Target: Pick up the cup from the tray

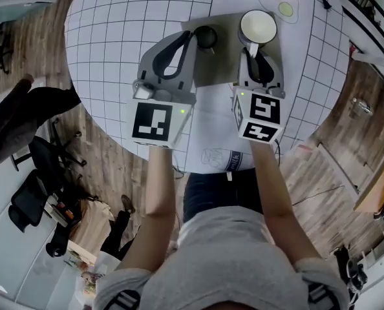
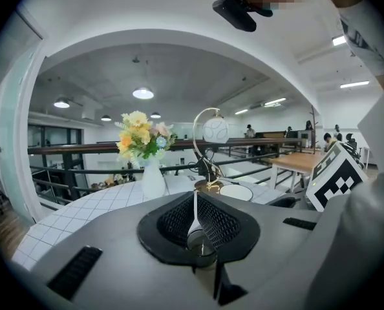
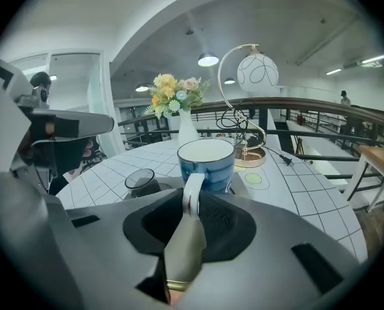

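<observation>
At upper centre of the head view, right claw (image 1: 252,49) clamped on the cup (image 1: 258,27) handle, cup at upper right of the tray (image 1: 213,68), tray on the gridded table (image 1: 114,31), left claw (image 1: 196,39) closed, tips beside a dark glass (image 1: 206,36)

The cup (image 3: 206,163) stands upright at the far right corner of the flat grey tray (image 1: 218,71). It is blue outside and white inside. Its white handle points toward the near edge, pinched between the closed jaws of the right gripper (image 1: 252,50).
</observation>
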